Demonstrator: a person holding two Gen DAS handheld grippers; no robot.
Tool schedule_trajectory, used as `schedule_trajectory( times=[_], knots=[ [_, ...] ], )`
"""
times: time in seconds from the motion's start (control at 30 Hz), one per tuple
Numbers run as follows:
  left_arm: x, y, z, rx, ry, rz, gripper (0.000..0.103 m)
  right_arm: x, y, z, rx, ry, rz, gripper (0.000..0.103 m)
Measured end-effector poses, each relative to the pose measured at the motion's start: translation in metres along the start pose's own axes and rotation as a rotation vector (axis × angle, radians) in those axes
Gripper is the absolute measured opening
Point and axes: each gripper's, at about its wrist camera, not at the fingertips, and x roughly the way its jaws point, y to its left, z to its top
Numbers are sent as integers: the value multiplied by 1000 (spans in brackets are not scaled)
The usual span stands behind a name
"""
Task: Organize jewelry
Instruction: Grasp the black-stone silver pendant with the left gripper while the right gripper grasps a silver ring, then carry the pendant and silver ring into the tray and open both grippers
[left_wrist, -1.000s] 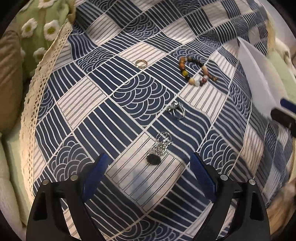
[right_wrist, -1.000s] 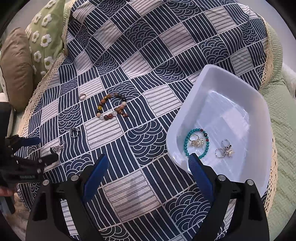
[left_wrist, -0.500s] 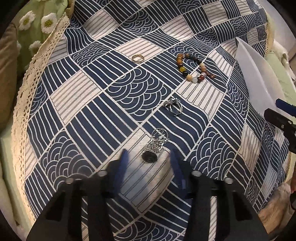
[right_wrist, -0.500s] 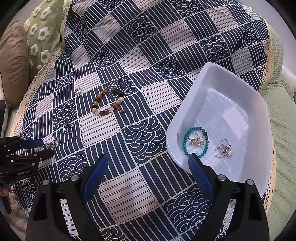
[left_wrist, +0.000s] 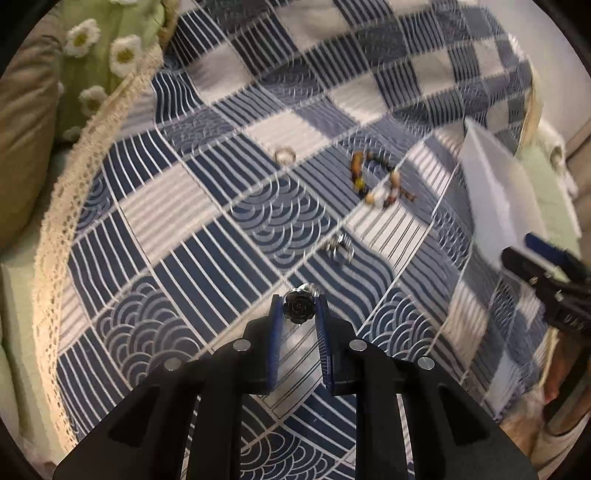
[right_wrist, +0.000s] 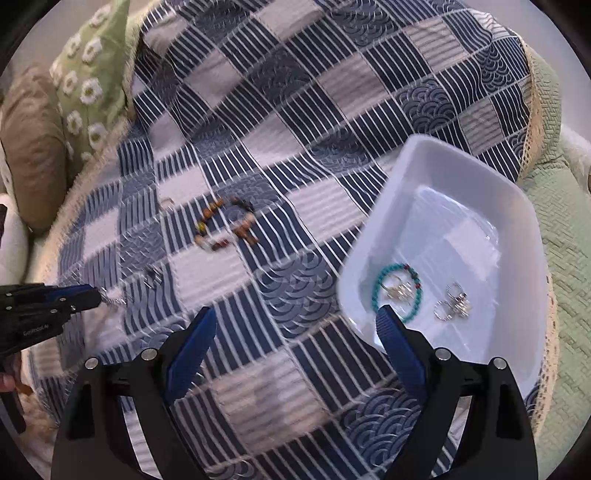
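My left gripper (left_wrist: 298, 308) is shut on a dark rose-shaped charm with a silver chain (left_wrist: 297, 306) and holds it just above the blue patterned cloth (left_wrist: 207, 266). It also shows at the left of the right wrist view (right_wrist: 96, 295), chain dangling. On the cloth lie a silver ring (left_wrist: 339, 246), a gold ring (left_wrist: 285, 154) and a brown beaded bracelet (left_wrist: 376, 182). My right gripper (right_wrist: 295, 326) is open and empty, its right finger over the near rim of a white tray (right_wrist: 458, 162) that holds a turquoise bracelet (right_wrist: 397, 291) and silver rings (right_wrist: 453, 304).
A green daisy cushion (right_wrist: 88, 85) and a brown cushion (right_wrist: 31, 147) lie at the far left. A green quilted blanket (right_wrist: 561, 266) lies right of the tray. The cloth has a lace border (left_wrist: 62, 229).
My left gripper went from wide open to shut on the rose charm and lifted it off the cloth. The right gripper has stayed open near the tray.
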Motion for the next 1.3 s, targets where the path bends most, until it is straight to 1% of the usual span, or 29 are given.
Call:
schedule_trajectory(
  times=[0.07, 0.17, 0.2, 0.3, 0.37, 0.43, 0.5, 0.57, 0.7, 0.73, 0.77, 0.8, 0.83, 0.87, 0.97, 1.1, 1.2, 1.3],
  knots=[
    [-9, 3, 5, -18, -26, -19, 17, 5, 12, 6, 21, 5, 45, 87],
    [-17, 7, 11, -39, -48, -42, 17, 23, 33, 12, 46, 44, 137, 87],
    [-19, 8, 11, -44, -52, -44, 17, 29, 40, 12, 48, 57, 153, 87],
    [-20, 14, 13, -52, -51, -41, 17, 53, 66, 15, 37, 106, 174, 87],
    [-21, 19, 12, -56, -49, -41, 17, 63, 80, 18, 13, 113, 157, 86],
    [-21, 24, 12, -62, -47, -43, 17, 72, 95, 20, -12, 113, 140, 80],
    [-21, 31, 11, -68, -47, -39, 17, 81, 106, 20, -31, 130, 146, 69],
    [-20, 38, 11, -76, -44, -35, 17, 89, 112, 19, -40, 145, 149, 65],
    [-20, 54, 10, -94, -36, -25, 17, 102, 124, 15, -69, 169, 148, 54],
    [-20, 56, 10, -96, -35, -24, 17, 104, 127, 14, -81, 171, 138, 52],
    [-20, 58, 9, -98, -34, -25, 17, 105, 129, 14, -94, 160, 121, 48],
    [-21, 61, 9, -100, -34, -23, 17, 105, 130, 14, -103, 150, 107, 38],
    [-21, 63, 8, -103, -34, -23, 17, 106, 132, 13, -118, 142, 94, 33],
    [-22, 64, 8, -104, -33, -24, 17, 106, 133, 12, -128, 138, 87, 25],
    [-23, 66, 7, -110, -36, -26, 17, 103, 134, 11, -142, 123, 79, 25],
    [-29, 62, 10, -116, -48, -37, 17, 89, 124, 14, -103, 112, 94, 25],
    [-44, 48, 15, -106, -82, -69, 17, 58, 111, 24, -80, 55, 94, 25],
    [-61, 26, 22, -94, -122, -113, 17, 23, 86, 35, -30, 12, 107, 25]
  ],
)
